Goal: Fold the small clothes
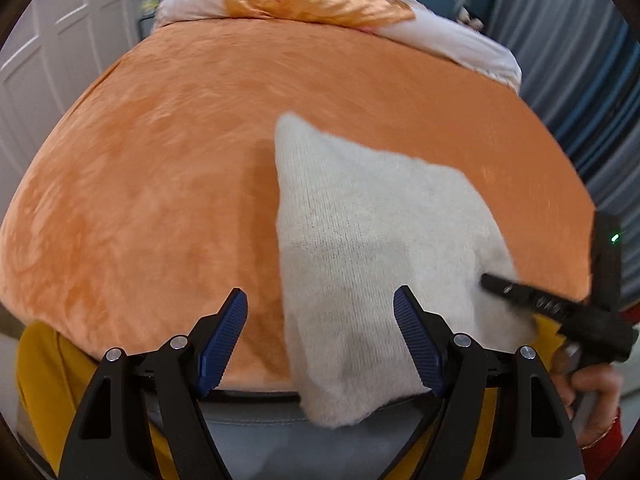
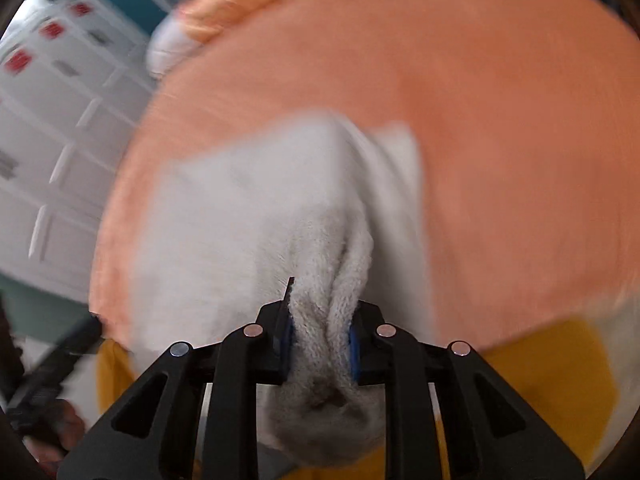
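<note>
Right gripper [image 2: 322, 340], at the bottom centre of the right wrist view, has its jaws narrowed onto a bunched fold of the white fuzzy knitted garment [image 2: 256, 216]; both blue pads press into the fabric, so it holds that edge. Left gripper [image 1: 320, 332], at the bottom centre of the left wrist view, stands wide, and the near edge of the garment [image 1: 372, 240] lies between its blue ribbed pads without being pinched.

Most of the garment spreads over the orange plush bed cover [image 1: 160, 160] in the lower middle of both frames, while its nearest corner hangs off the bed edge toward the person's yellow clothing [image 1: 40, 360]. White pillows under an orange patterned cloth [image 1: 312, 0] sit at the top of the left view, well apart from the work.

As I judge it, the main risk is lopsided lifting: with only one side gripped, the knit may drag across the plush cover, stretch, and fold crooked. Because the right gripper has gathered a thick wad, more than one layer may be caught, which would spoil the crease. The overhanging corner could also slide off the bed if the grip loosens.
</note>
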`<state>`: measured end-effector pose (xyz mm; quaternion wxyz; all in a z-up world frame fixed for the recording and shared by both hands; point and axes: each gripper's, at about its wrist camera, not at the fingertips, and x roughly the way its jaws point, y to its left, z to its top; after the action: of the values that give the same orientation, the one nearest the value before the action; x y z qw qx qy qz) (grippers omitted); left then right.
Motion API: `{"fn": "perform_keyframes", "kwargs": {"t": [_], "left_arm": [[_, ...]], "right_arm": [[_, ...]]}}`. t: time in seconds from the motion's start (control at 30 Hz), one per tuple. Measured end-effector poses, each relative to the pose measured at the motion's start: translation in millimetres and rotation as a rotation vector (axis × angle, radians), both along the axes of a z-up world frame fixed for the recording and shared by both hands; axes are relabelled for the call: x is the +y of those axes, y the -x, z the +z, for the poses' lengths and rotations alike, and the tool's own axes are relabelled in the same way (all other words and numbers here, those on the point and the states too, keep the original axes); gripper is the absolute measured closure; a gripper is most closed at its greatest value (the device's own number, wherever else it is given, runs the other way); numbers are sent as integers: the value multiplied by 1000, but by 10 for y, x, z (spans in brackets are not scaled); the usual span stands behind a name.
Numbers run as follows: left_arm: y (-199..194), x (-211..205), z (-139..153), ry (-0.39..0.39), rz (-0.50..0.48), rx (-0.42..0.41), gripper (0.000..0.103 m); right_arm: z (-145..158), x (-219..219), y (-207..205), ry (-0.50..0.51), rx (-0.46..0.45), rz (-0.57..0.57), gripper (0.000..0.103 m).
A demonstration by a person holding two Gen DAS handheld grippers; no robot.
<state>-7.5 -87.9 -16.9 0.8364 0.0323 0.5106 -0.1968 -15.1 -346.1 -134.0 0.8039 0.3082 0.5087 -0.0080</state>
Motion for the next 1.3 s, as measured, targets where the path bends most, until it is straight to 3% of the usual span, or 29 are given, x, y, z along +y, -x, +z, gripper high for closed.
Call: {"fn": "perform_keyframes", "kwargs": {"t": [0.2,0.43,0.5,0.57,0.63,0.73,0.77,0.87,0.93,1.1,1.3], "left_arm": [[19,-147,-196,-46,-46,39,30],[-17,-105,-389,-53,-24,97,30],[-21,-111,-432,-57,-20,111,30],[-22,-123,-444,-61,-21,115,30],[0,-134,-400,-71,-28,78,31],[70,-181,-327,-91,-56,19,31],[77,-201,-345,-97,-65,21,31],[46,-251,-557,-115,-77,90,29],[23,-261,-696,-130,-82,120,28],[-4,-219,-769,-134,-77,89,26],[-25,-177,-793,-141,-77,78,26]], "right_arm": [[38,48,57,3,-31,-21,80],[55,-197,335,-154,-50,-71,71],[32,-170,365,-152,-47,-66,71],[71,-126,385,-103,-52,-55,78],[309,-67,459,-60,-142,-47,83],[574,-53,647,-86,-246,-64,83],[553,-46,669,-68,-228,-65,83],[131,10,597,41,-32,-27,82],[-33,-8,577,-8,31,-31,80],[281,-12,523,93,-21,-25,65],[416,-200,253,44,-89,-71,56]]}}
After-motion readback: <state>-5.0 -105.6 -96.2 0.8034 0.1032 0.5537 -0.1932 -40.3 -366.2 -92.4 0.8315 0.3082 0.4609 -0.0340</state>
